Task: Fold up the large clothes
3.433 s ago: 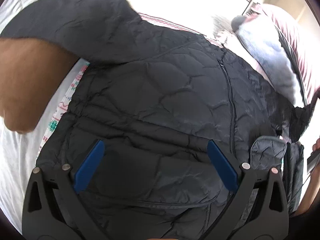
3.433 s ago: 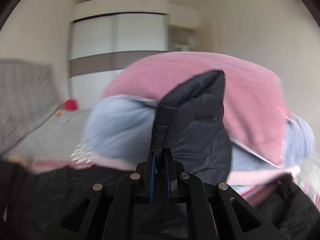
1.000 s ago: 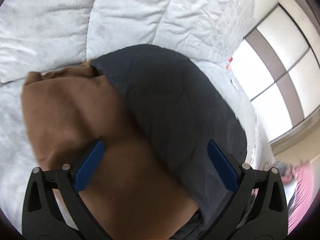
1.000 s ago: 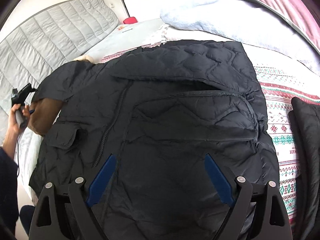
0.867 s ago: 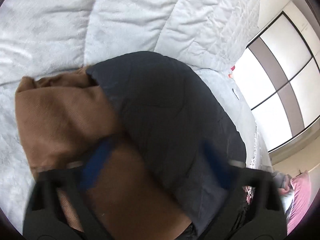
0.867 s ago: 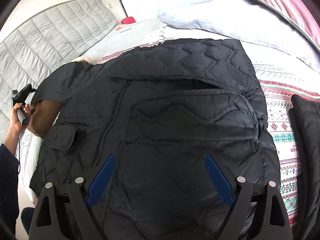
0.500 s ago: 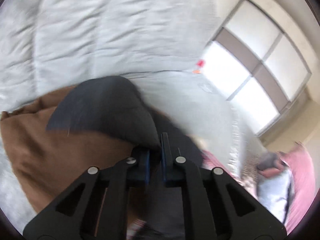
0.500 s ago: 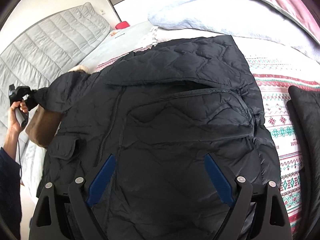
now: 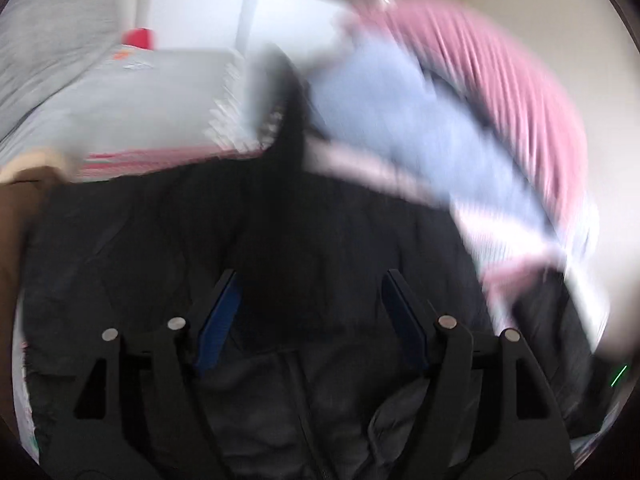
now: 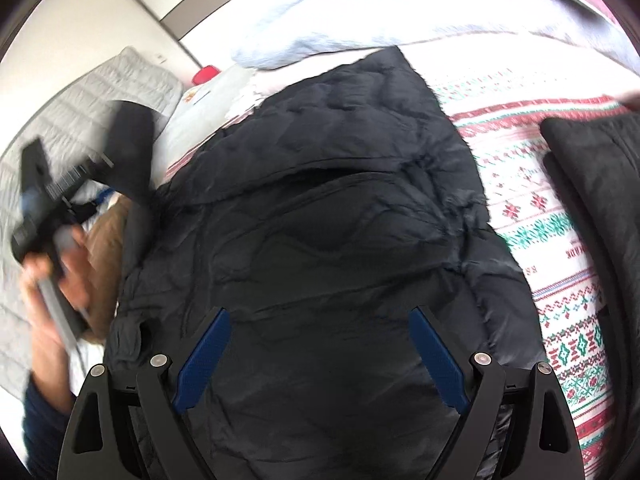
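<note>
One black jacket (image 10: 332, 240) spread flat, both grippers' jaws apart, 2 blankets behind.

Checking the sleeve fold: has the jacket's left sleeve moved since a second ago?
Yes. The sleeve has lifted off the brown garment and swung toward the jacket body; the left gripper jaws have just been opening.

Black quilted jacket (image 10: 320, 240) lying spread flat, front side up, across patterned bedspread (image 10: 540, 216), covering most of its near part. Zipper line running down jacket's front, small flap pocket sitting at edge farthest from bedspread's bare patterned area. One sleeve (image 10: 130, 152) lifting off bedspread at that same edge, rising above jacket body, blurred. In left wrist view same jacket (image 9: 320, 240) showing dark strip of fabric standing up from its middle.
</note>
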Motion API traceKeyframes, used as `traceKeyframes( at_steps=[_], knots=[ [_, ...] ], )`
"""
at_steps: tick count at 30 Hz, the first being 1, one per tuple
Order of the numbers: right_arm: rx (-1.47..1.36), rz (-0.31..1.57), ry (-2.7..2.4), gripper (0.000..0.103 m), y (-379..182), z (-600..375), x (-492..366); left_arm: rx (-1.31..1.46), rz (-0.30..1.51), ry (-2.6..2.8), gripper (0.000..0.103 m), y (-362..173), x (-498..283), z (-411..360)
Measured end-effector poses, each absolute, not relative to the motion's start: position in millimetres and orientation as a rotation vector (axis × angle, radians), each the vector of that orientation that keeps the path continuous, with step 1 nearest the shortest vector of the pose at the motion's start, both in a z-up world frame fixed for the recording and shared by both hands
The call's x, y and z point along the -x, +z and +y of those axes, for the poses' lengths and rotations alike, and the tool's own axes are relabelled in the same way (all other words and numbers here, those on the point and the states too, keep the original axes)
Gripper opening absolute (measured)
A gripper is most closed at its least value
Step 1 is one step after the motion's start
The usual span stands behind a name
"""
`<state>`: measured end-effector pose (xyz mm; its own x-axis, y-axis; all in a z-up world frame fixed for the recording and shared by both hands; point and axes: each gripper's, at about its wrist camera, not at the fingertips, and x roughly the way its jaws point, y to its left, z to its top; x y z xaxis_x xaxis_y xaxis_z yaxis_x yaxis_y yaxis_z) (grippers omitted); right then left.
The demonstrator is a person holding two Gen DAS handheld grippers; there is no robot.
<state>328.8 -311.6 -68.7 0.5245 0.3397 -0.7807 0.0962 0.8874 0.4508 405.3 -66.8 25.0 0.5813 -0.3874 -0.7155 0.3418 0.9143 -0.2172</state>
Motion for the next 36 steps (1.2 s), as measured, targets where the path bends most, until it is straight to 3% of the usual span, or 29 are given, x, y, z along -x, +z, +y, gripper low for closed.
traceKeyframes(
  at_steps=[5, 12, 18, 23, 27, 31, 36],
  knots=[
    [-0.541, 1.034, 0.146, 0.092, -72, -329, -329, 0.023, 0.923, -0.455, 0.073, -2, -399, -82],
    [-0.538, 1.023, 0.163, 0.092, -67, -331, -327, 0.239, 0.966, -0.362, 0.073, 1, -397, -29],
    [-0.432, 1.008, 0.127, 0.092, -63, -321, -330, 0.273, 0.939, -0.221, 0.073, 13, -349, 14],
    [-0.365, 0.961, 0.107, 0.092, -55, -315, -327, 0.359, 0.818, -0.123, 0.086, 25, -293, 48],
    [-0.305, 0.925, 0.052, 0.092, -50, -312, -324, 0.405, 0.830, -0.044, 0.097, 23, -259, 67],
    [-0.153, 0.821, 0.012, 0.092, -25, -297, -309, 0.401, 0.954, -0.060, 0.097, 9, -238, 81],
    [-0.091, 0.739, 0.010, 0.093, -2, -282, -279, 0.317, 0.917, -0.003, 0.097, 9, -210, 99]
  ],
)
